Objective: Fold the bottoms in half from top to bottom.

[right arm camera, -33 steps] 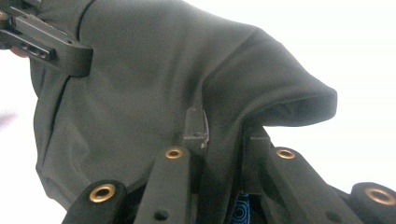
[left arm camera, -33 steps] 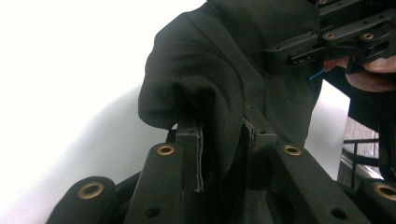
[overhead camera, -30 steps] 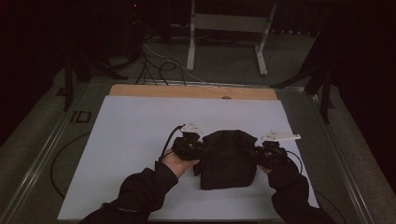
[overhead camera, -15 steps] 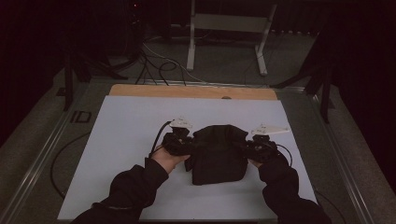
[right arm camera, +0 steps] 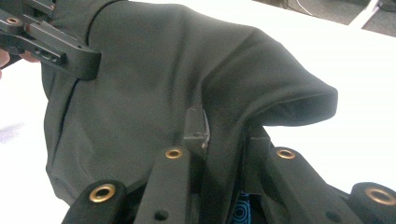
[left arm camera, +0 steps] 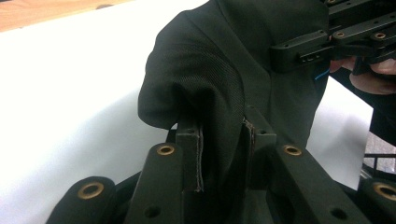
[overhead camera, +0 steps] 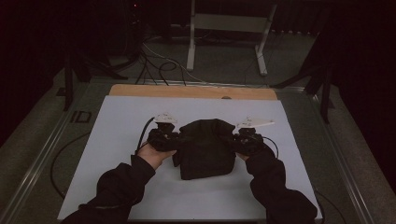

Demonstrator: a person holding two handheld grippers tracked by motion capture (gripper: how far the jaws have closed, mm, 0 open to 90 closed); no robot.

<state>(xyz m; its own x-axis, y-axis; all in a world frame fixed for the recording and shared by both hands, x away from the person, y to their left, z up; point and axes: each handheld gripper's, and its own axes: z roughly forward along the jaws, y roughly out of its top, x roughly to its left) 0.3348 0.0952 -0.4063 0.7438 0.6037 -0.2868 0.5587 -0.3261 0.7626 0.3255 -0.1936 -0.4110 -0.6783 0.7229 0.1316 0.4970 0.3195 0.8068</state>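
Note:
A folded black garment (overhead camera: 205, 149) hangs between my two grippers over the white table sheet (overhead camera: 116, 121), its lower edge resting on the sheet. My left gripper (overhead camera: 175, 140) is shut on the garment's left edge; in the left gripper view a thick fold of black cloth (left arm camera: 219, 107) is pinched between the pads (left arm camera: 223, 149). On the garment's right edge my right gripper (overhead camera: 233, 139) is shut; its own view has the cloth (right arm camera: 187, 79) clamped at the jaws (right arm camera: 224, 140). Each gripper view has the other gripper farther off, gripping the same cloth.
The white sheet covers most of the table, with a wooden strip (overhead camera: 191, 92) along its far edge. Beyond the table stand a metal frame's legs (overhead camera: 191, 42) and loose cables (overhead camera: 159, 60) on the floor. A cable (overhead camera: 65, 154) runs along the table's left side.
Both hands have carried the garment leftward across the sheet, still gripping it at both edges. The jaws have stayed as they were.

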